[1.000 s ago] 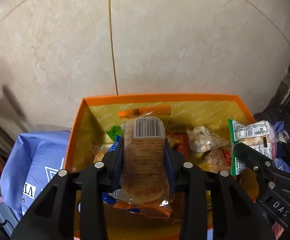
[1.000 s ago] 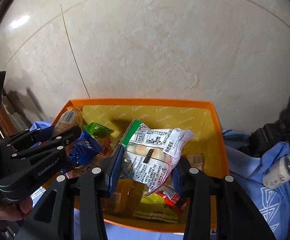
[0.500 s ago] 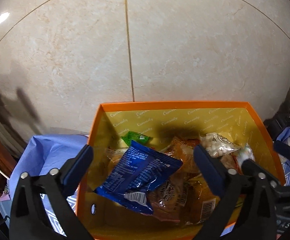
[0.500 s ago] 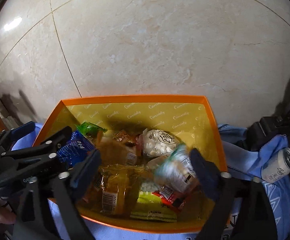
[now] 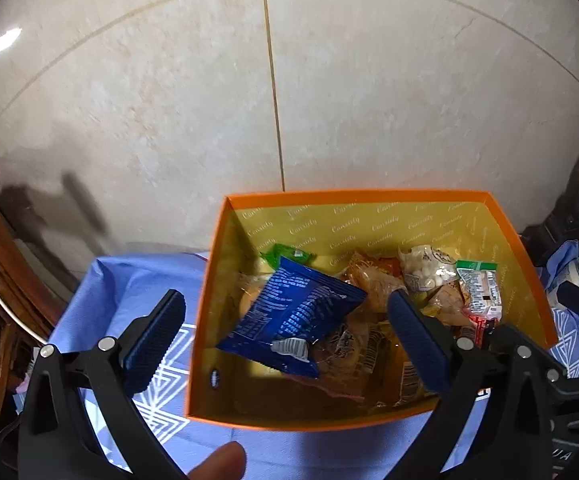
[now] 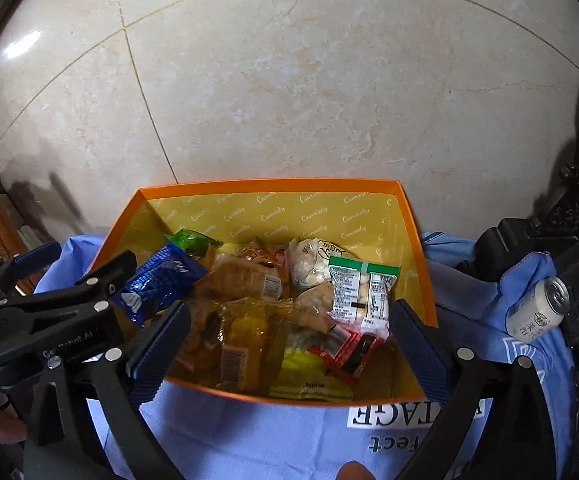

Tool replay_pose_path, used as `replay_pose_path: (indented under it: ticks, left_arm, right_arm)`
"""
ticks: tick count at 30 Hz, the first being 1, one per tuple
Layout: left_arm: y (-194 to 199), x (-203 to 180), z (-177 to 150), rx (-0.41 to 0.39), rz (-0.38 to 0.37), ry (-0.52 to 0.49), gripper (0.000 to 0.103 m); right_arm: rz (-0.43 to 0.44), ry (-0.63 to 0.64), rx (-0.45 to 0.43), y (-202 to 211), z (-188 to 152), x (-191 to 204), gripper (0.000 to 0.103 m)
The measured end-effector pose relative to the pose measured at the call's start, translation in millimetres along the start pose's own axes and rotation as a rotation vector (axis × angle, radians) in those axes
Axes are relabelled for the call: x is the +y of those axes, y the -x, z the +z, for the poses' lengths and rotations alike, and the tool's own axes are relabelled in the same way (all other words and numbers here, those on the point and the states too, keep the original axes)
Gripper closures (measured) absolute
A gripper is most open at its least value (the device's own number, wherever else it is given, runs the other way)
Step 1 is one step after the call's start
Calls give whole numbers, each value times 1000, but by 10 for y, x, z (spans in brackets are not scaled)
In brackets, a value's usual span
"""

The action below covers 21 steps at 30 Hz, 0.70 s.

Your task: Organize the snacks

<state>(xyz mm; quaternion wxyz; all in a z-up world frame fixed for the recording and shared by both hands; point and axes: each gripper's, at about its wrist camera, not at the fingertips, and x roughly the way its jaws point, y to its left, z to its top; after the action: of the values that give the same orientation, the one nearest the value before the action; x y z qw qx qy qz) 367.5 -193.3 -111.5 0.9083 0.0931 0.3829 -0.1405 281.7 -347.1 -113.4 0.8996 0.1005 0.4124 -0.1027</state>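
My left gripper [image 5: 285, 332] is matte black plastic with silver screw heads and ribbed dark-blue rubber pads [image 5: 155, 338]. My right gripper [image 6: 287, 354] matches it. Faint white "GenRobot AI" lettering marks the left body. Bare fingertip skin [image 5: 219, 460] shows.

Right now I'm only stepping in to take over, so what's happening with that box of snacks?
A person holds a gripper in each hand over an orange box of packaged snacks. The left gripper and right gripper are both open and hold nothing. A blue packet and a green-topped white packet lie on the pile. A drink can lies outside on the blue cloth.
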Motion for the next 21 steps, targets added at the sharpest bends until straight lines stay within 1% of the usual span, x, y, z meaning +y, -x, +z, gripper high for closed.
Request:
replay_pose_path:
  ticks: [2, 9, 15, 18, 21]
  left_arm:
    - [110, 12, 1, -21, 3, -5, 4]
    - [430, 33, -12, -48, 5, -26, 4]
    - [593, 53, -42, -66, -2, -18, 4]
    - [635, 90, -56, -64, 0, 12, 4]
    - [635, 108, -62, -43, 28, 33, 4]
  right_arm:
    - [3, -1, -11, 90, -15, 23, 3]
    - [-1, 4, -42, 410, -102, 100, 3]
    - [-16, 23, -67, 630, -198, 188, 3]
    - [-26, 32, -77, 690, -212, 222, 3]
    - [-28, 37, -85, 738, -222, 234, 3]
